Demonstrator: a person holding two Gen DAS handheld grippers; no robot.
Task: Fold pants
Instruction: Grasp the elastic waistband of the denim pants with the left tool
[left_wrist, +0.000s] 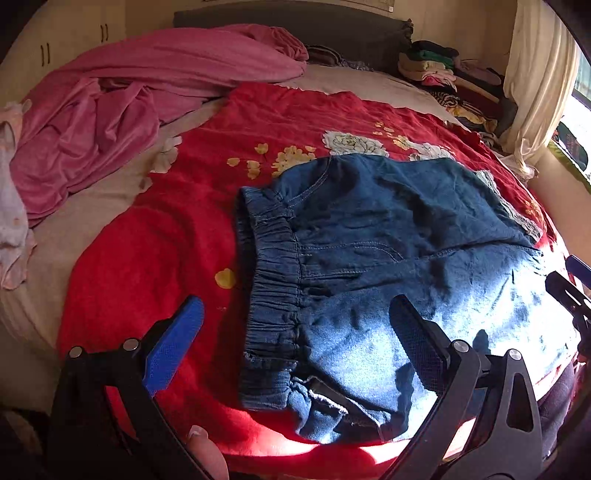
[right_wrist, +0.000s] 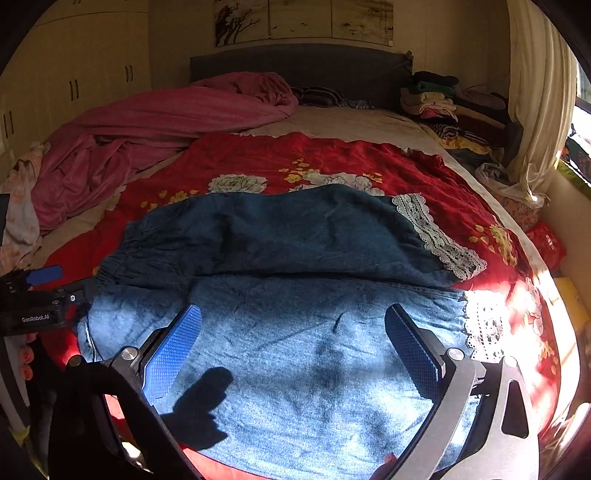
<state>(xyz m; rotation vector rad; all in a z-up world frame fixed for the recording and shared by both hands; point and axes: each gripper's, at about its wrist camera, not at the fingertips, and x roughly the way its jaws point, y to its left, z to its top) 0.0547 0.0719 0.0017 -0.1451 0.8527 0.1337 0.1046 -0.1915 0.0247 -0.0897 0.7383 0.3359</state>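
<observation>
Two legs of the denim pants (right_wrist: 295, 295) lie side by side on the red bedspread (left_wrist: 166, 240); no fold made yet. Both my jaws spread, holding nothing.

My right claw (right_wrist: 293, 347) hangs spread wide over the denim pants (right_wrist: 295, 295), gripping nothing. They're lying flat on the red floral blanket (right_wrist: 314, 155), lace hems (right_wrist: 439, 236) off to the right. Left claw (right_wrist: 40, 291) pokes in by the waistband.
</observation>
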